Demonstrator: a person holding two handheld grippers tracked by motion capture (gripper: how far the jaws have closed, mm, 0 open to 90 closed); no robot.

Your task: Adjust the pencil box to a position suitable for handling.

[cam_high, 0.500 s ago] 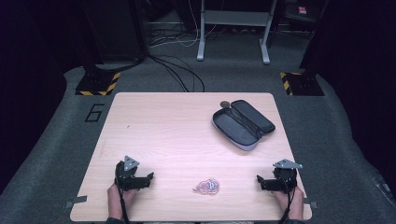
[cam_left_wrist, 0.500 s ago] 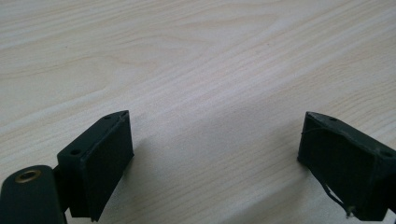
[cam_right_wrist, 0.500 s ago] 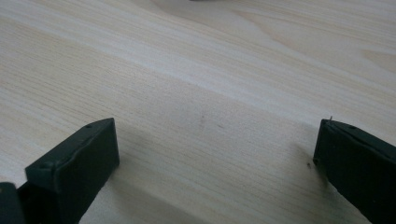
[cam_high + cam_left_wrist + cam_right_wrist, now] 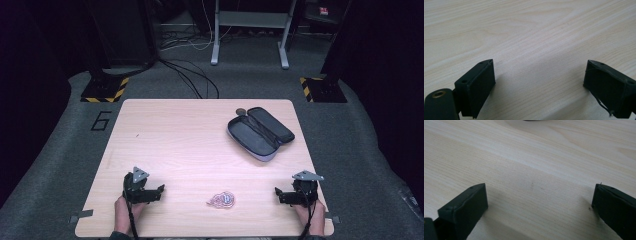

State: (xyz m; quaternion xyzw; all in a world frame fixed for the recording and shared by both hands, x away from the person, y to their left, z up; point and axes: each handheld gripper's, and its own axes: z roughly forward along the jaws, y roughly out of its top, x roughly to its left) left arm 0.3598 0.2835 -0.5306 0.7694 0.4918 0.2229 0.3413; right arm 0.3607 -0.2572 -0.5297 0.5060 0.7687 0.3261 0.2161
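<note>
A light wooden table (image 4: pixel 165 135) holds an open dark zip-up case (image 4: pixel 260 132) at two o'clock and a small pink coiled cord (image 4: pixel 221 199) at six o'clock. The left gripper (image 4: pixel 159 190) and right gripper (image 4: pixel 278 192), both wide and empty, flank the cord. Nothing is packed yet.

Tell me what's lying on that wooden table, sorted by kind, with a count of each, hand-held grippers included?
Open dark zip case: 1
Small pink-and-white coiled bundle, too small to identify: 1
Small round brown thing behind the case, unclear what: 1
Hand-held grippers, left gripper and right gripper, both open and empty: 2
Total: 5
</note>
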